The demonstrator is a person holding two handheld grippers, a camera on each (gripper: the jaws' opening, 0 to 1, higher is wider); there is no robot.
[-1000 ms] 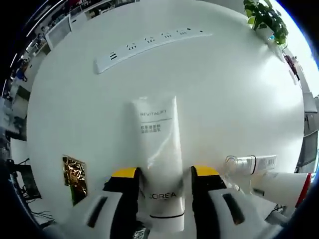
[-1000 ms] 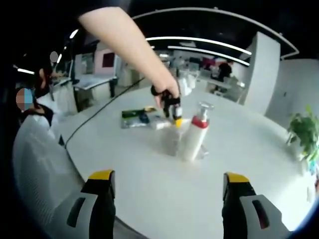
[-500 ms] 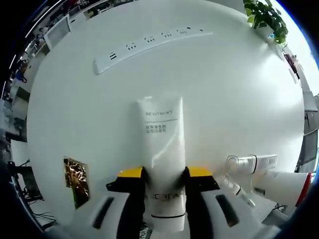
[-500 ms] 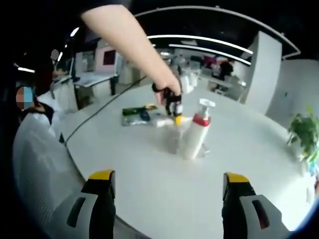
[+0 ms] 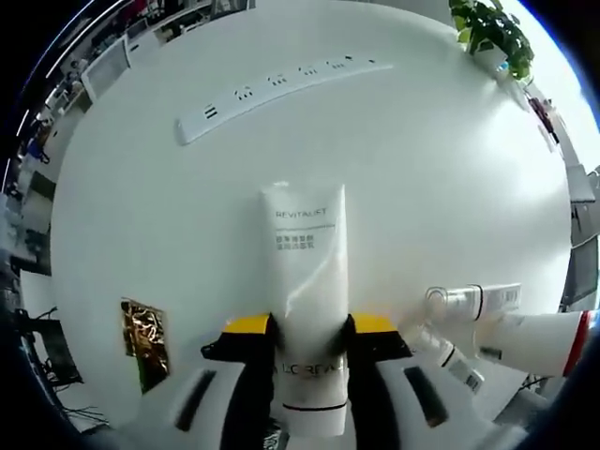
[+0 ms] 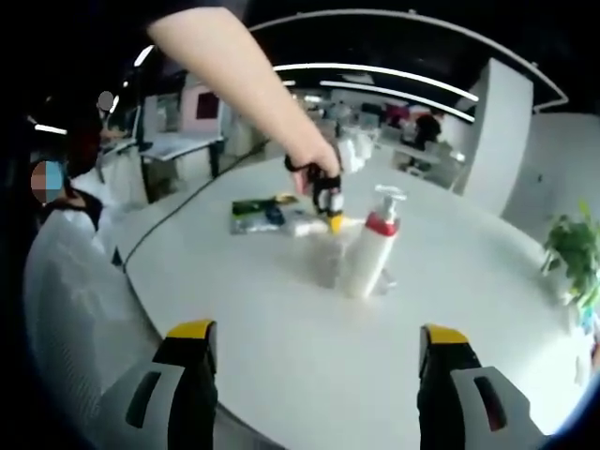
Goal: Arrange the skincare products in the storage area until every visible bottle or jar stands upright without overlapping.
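A white Revitalift tube (image 5: 307, 272) lies lengthwise on the white table (image 5: 187, 206), its cap end between my left gripper's (image 5: 307, 328) yellow-tipped jaws, which are shut on it. Just right of it stands a white pump bottle with a red collar (image 5: 539, 339), and a small clear bottle (image 5: 452, 358) lies by its base. In the right gripper view the pump bottle (image 6: 370, 251) stands upright mid-table, with a hand holding the left gripper (image 6: 328, 202) low behind it. My right gripper (image 6: 317, 370) hangs open over the near table edge, well short of the bottle.
A gold foil sachet (image 5: 142, 337) lies left of the tube. A white power strip (image 5: 281, 82) runs across the far side. A potted plant (image 5: 489, 28) stands at the table's edge. Green packets (image 6: 258, 214) lie beyond the bottle. A person in white (image 6: 75, 281) sits at left.
My left gripper's jaws have closed from either side onto the tube's cap end and now pinch it. The right gripper has stayed open and still.
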